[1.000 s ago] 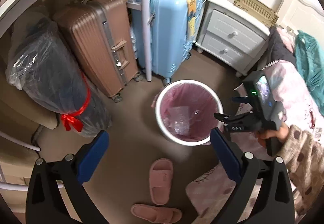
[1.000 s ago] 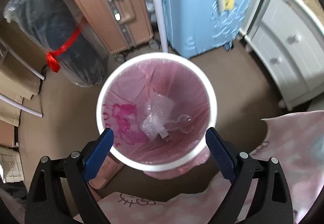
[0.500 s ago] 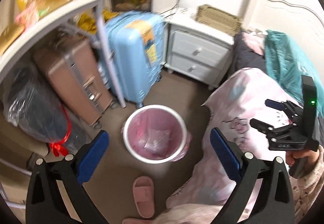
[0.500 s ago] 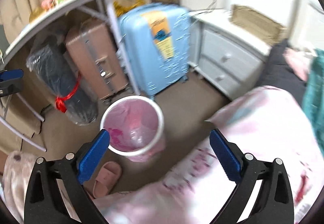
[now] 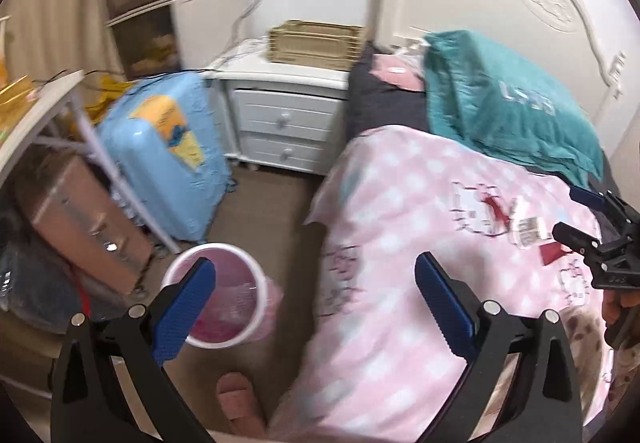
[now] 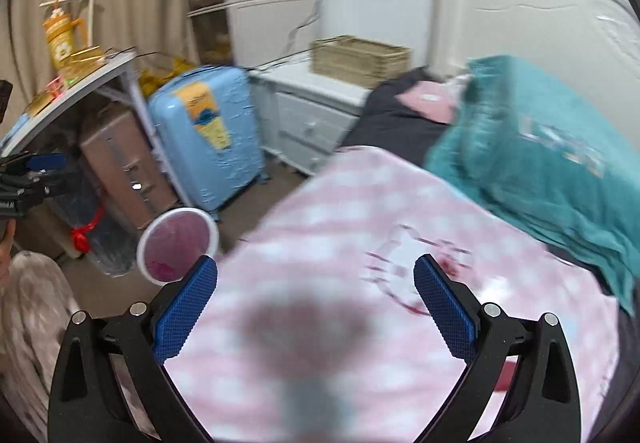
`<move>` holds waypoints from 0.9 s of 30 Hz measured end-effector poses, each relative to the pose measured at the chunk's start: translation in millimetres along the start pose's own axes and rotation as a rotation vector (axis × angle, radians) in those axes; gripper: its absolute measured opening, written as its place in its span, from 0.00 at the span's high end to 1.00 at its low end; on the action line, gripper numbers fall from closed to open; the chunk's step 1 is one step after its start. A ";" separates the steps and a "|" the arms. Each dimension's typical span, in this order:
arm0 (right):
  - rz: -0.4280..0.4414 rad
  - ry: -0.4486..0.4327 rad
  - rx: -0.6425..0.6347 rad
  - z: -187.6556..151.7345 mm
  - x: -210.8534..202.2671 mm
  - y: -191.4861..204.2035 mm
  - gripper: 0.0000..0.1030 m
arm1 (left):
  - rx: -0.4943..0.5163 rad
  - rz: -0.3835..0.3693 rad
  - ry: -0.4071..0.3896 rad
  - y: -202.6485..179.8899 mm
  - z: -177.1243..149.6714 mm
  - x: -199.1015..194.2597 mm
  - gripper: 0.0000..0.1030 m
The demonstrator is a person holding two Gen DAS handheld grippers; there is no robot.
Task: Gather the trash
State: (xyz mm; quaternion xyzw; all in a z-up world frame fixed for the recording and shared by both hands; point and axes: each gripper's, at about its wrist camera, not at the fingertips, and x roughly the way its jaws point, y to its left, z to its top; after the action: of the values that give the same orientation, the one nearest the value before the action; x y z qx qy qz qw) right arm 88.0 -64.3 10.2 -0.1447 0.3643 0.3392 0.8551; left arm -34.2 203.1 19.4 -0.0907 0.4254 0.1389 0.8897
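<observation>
Light: soft, even indoor light, fairly bright
Shadow: dark blurred blot on the quilt (image 6: 304, 327), right view
Blur: motion smear across both views, heavier in right
Edges: fisheye bending, black corners
Glare: none strong

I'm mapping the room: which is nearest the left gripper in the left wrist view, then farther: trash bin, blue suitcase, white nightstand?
1. Trash bin, behind the left finger.
2. Blue suitcase, upper left.
3. White nightstand, against the wall.

Ahead of our right gripper (image 6: 316, 307) the pink quilt (image 6: 360, 227) smears with blur; the small packet (image 5: 528, 229) print stays unreadable to us.
</observation>
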 end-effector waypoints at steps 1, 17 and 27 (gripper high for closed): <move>-0.019 0.002 0.018 -7.8 -6.6 -16.1 0.07 | 0.001 -0.022 0.005 -11.7 1.9 3.2 0.05; -0.104 0.042 0.371 -137.2 -44.9 -210.0 0.07 | 0.120 -0.201 0.145 -191.7 8.8 78.7 0.05; -0.013 0.096 0.544 -194.9 -23.8 -263.5 0.07 | 0.257 -0.278 0.201 -293.2 -0.8 123.4 0.05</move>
State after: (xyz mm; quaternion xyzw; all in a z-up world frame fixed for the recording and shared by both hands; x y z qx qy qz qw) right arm 154.3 -363.8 -107.6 0.0722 0.4813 0.2163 0.8464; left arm 134.3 -53.2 -64.9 -0.0478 0.5097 -0.0502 0.8576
